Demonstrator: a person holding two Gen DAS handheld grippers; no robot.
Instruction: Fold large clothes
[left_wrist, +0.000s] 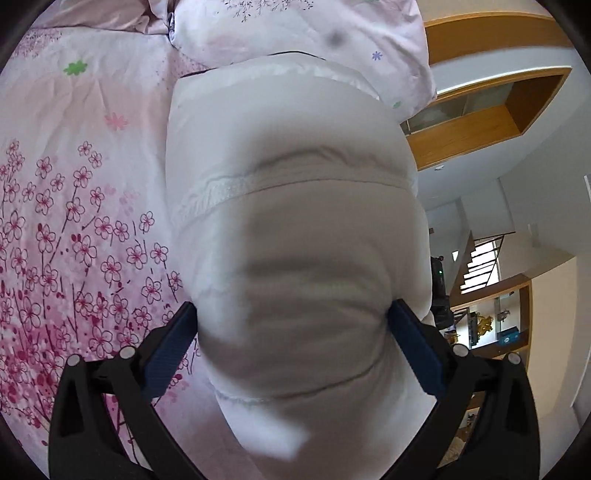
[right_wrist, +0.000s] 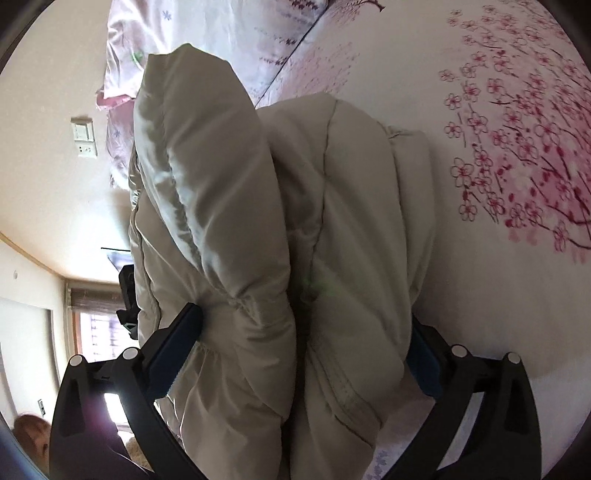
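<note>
Both grippers are clamped on the puffy jacket (left_wrist: 288, 229): left gripper (left_wrist: 291, 332) and right gripper (right_wrist: 303, 332) each squeeze a thick bunch, its length running straight away toward the floral bedsheet (left_wrist: 74, 206).

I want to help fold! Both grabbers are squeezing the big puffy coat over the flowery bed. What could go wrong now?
The puffy coat is thick and looks slippery, so it might slide out of the right gripper. The left gripper pinches a fat bunch, so the fold may come out lumpy. It could also drag and wrinkle the bedsheet.
</note>
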